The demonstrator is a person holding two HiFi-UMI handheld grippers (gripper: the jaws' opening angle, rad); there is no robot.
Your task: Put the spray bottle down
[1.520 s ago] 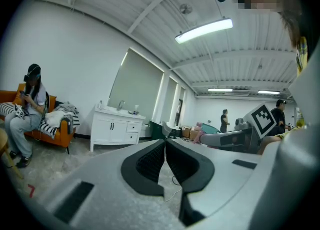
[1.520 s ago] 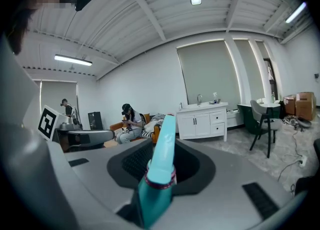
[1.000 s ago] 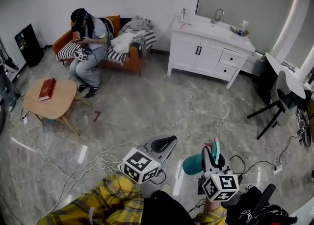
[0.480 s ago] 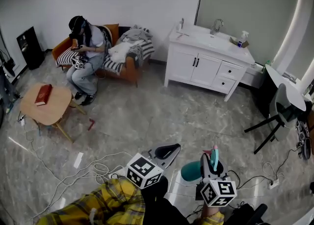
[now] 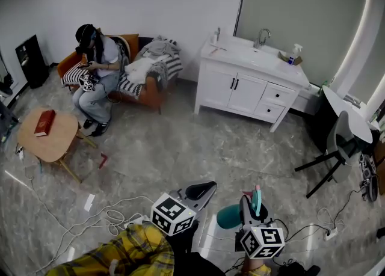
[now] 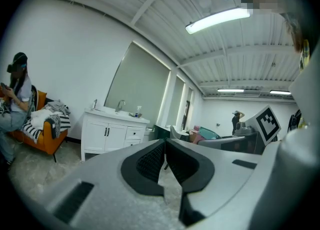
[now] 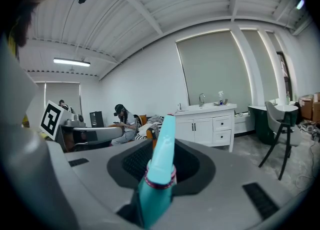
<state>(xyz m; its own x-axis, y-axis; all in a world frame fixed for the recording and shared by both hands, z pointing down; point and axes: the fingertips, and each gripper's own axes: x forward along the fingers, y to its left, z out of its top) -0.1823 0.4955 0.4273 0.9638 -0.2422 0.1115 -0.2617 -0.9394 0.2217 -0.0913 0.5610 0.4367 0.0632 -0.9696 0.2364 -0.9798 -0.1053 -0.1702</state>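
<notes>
Evidently not yet set down, the teal spray bottle (image 5: 227, 216) sits pinched in your right gripper (image 5: 250, 201), while your left gripper (image 5: 204, 188), jaws pressed together, carries nothing.

Not a word, number or brand name can be read anywhere here. The closest thing to a sign is the black-and-white square marker pattern on the left cube (image 5: 172, 213) and the right cube (image 5: 263, 241), well out in front of the white vanity (image 5: 240, 91). These are patterns, not letters. The teal spray bottle (image 7: 157, 174) shows plain colour. The small spray bottle (image 5: 294, 54) on the vanity top and the red book (image 5: 44, 122) far to the vanity's left are too small to read.
</notes>
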